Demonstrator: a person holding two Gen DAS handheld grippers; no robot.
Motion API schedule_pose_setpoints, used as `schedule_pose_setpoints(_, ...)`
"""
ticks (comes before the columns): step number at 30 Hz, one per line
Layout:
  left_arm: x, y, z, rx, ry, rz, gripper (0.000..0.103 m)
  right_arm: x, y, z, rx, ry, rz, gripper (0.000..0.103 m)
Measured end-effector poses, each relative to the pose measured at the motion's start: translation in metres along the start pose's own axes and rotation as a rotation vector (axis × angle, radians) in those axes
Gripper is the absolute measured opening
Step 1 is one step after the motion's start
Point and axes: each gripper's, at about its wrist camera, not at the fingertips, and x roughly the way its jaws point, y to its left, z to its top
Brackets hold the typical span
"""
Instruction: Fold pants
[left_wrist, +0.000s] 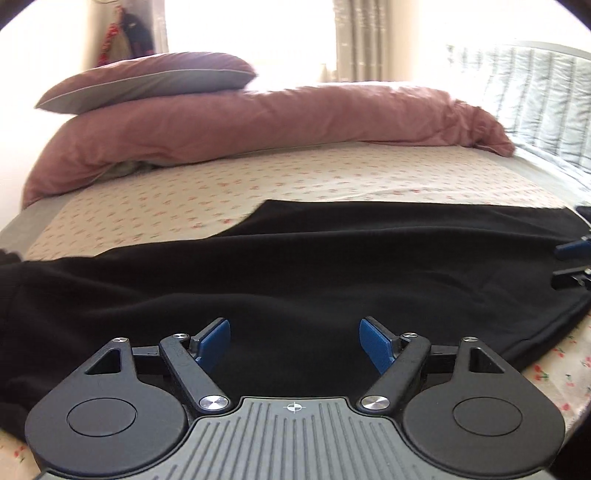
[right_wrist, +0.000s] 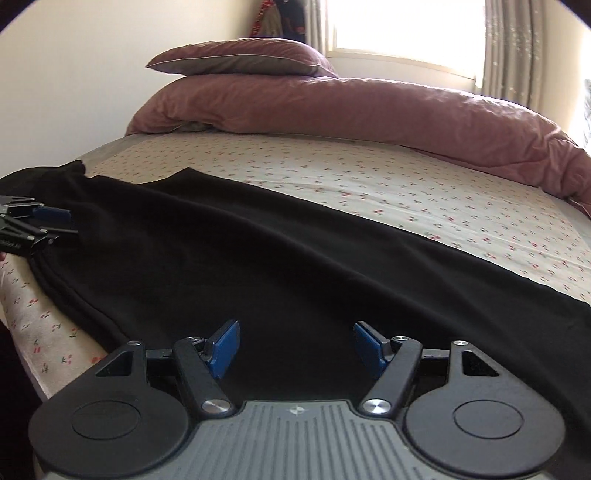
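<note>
Left gripper hovers spread wide, nothing pinched, low over the black pants laid flat across the floral bed sheet; over to the right gripper, likewise spread and empty above the same cloth.

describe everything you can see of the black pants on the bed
The black pants of soft matte fabric lie spread lengthwise across the floral-print bed sheet, mostly flat with shallow wrinkles and a stitched hem at the near edge. The left tongs and right tongs are both open over the cloth, gripping nothing. The dusty-pink duvet lies apart, further back.
</note>
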Motion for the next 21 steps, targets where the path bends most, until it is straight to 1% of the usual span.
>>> schedule_pose_setpoints(3,-0.005,0.030,-0.006,-0.110,-0.014,0.145,0.080,0.009,0.018,0.007,-0.049,-0.010,0.077,0.069)
schedule_pose_setpoints(5,-0.009,0.050,-0.010,-0.177,-0.022,0.223,0.080,0.014,0.029,0.010,-0.079,-0.012,0.116,0.069)
schedule_pose_setpoints(7,-0.016,0.072,-0.015,-0.260,-0.030,0.288,0.080,0.020,0.036,0.012,-0.097,-0.009,0.158,0.067)
schedule_pose_setpoints(10,-0.026,0.102,-0.023,-0.384,-0.058,0.358,0.080,0.025,0.048,0.013,-0.114,-0.008,0.233,0.063)
schedule_pose_setpoints(11,-0.029,0.111,-0.026,-0.419,-0.066,0.373,0.080,0.026,0.051,0.013,-0.120,-0.010,0.250,0.063)
schedule_pose_setpoints(13,-0.036,0.131,-0.034,-0.498,-0.090,0.404,0.080,0.027,0.058,0.012,-0.144,-0.015,0.283,0.055)
schedule_pose_setpoints(14,-0.039,0.141,-0.038,-0.537,-0.104,0.415,0.079,0.028,0.063,0.011,-0.157,-0.016,0.297,0.053)
schedule_pose_setpoints(16,-0.044,0.159,-0.046,-0.611,-0.127,0.424,0.076,0.030,0.070,0.011,-0.178,-0.020,0.320,0.046)
schedule_pose_setpoints(18,-0.049,0.175,-0.054,-0.693,-0.149,0.426,0.075,0.033,0.076,0.011,-0.204,-0.016,0.336,0.044)
schedule_pose_setpoints(19,-0.050,0.182,-0.057,-0.730,-0.158,0.417,0.070,0.036,0.079,0.012,-0.217,-0.008,0.338,0.044)
schedule_pose_setpoints(21,-0.051,0.196,-0.064,-0.805,-0.170,0.393,0.065,0.037,0.083,0.010,-0.243,0.002,0.339,0.041)
